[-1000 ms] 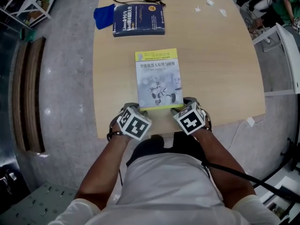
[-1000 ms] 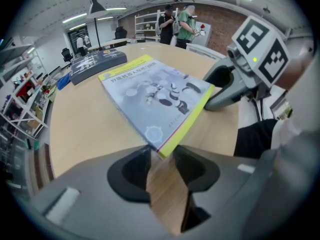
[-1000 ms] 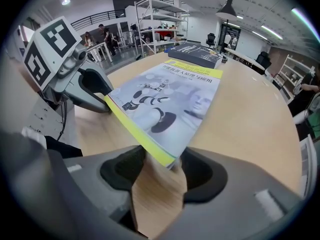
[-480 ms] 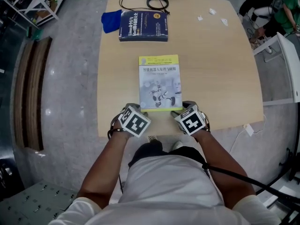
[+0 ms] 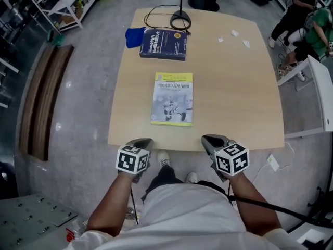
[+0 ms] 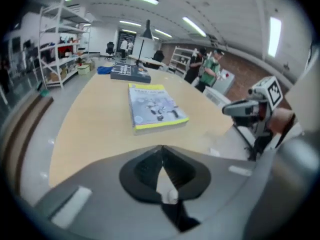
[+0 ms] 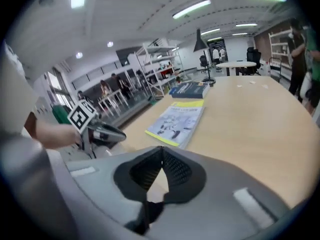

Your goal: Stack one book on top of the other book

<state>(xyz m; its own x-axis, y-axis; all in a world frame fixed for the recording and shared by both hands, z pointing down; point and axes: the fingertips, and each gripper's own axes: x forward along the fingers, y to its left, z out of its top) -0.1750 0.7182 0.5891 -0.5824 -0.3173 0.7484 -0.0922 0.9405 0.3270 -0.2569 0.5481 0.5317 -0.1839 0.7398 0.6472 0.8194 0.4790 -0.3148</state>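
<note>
A grey book with a yellow top band (image 5: pixel 172 99) lies flat in the middle of the wooden table (image 5: pixel 234 87). A dark blue book (image 5: pixel 163 37) lies flat at the far edge, apart from it. My left gripper (image 5: pixel 145 141) and right gripper (image 5: pixel 207 139) hover just off the table's near edge, short of the grey book. Their jaws have just been closing and now stand shut with nothing between them. In the left gripper view the shut left gripper (image 6: pixel 161 150) faces the grey book (image 6: pixel 155 106). The right gripper (image 7: pixel 161 151) faces it (image 7: pixel 179 119) from the other side.
A black lamp base with a looped cable (image 5: pixel 180 21) stands behind the blue book, with a blue cloth (image 5: pixel 134 37) at its left. Paper scraps (image 5: pixel 234 34) lie at the far right. A white frame (image 5: pixel 318 87) stands right of the table, shelves (image 5: pixel 57 4) far left.
Both grippers have drawn back from the grey book's near corners to beyond the table edge and risen. Their jaws went from open to shut. The books have not moved.
</note>
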